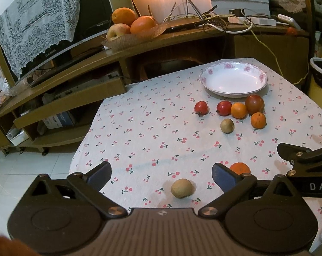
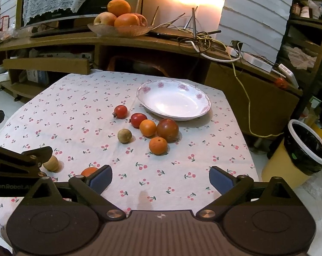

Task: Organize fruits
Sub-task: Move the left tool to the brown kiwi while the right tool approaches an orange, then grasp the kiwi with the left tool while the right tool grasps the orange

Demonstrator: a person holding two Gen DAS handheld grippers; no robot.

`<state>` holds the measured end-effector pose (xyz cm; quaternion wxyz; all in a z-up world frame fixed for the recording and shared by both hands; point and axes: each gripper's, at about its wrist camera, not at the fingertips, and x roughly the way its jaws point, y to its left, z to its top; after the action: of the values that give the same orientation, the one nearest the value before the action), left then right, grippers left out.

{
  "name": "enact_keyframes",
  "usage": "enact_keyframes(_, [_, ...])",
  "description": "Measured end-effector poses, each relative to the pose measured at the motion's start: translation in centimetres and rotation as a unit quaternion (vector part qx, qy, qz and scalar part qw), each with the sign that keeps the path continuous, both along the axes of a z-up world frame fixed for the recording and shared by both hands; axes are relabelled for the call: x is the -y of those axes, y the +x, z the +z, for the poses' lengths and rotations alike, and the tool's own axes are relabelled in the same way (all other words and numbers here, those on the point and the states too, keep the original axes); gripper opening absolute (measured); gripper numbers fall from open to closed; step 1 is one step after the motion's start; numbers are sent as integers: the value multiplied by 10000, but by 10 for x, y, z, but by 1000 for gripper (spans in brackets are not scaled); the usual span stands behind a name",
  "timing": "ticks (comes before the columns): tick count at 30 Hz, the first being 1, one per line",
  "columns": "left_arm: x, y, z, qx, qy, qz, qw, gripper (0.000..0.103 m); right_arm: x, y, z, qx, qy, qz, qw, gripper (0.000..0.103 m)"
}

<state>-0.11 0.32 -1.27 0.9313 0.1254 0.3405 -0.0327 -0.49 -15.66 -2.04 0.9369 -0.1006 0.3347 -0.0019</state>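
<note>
A white floral plate (image 1: 233,79) (image 2: 173,100) stands empty at the far side of the cherry-print tablecloth (image 1: 150,132) (image 2: 75,115). In front of it lie two small red fruits (image 1: 201,108) (image 2: 120,111), a dark red fruit (image 1: 254,104) (image 2: 167,129), two oranges (image 1: 258,120) (image 2: 158,145) and a brown round fruit (image 1: 227,125) (image 2: 124,136). A tan fruit (image 1: 181,188) (image 2: 51,163) lies between the fingers of my left gripper (image 1: 161,175), which is open. Another orange (image 1: 240,168) (image 2: 89,171) sits half hidden behind a finger. My right gripper (image 2: 160,178) is open and empty.
A wooden TV unit (image 1: 118,53) behind the table holds a basket of oranges and apples (image 1: 129,25) (image 2: 120,19), a television with a lace cover (image 1: 37,21) and tangled cables (image 2: 214,42). A bin with a black liner (image 2: 306,147) stands on the floor at the right.
</note>
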Motion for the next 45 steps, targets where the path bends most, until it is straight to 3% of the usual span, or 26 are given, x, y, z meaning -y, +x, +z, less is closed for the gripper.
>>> enact_keyframes(11, [-4,-2,0,-39,-107,-71,9999,103,-5,3,-5,-185,38,117,9998,88])
enact_keyframes(14, [-6,-2,-1,2,-50,-99,9999,103,-10,5,-10,-298,23,218,9993,80])
enact_keyframes(22, [-24,-3,-3,-49,-172,-116,9998,103,-17,10,-15,-520,266,613,9964,75])
enact_keyframes(34, [-36,3,-12,-167,-286,-175,9993,103,-47,23,-31,-926,308,1532,9834,39])
enact_keyframes(40, [-42,9,-17,-354,-576,-193,9975,102,-54,28,-37,-947,115,1724,9804,32])
enact_keyframes(45, [-35,11,-24,-409,-515,-349,9972,99,-43,35,-35,-1014,348,1703,9795,29])
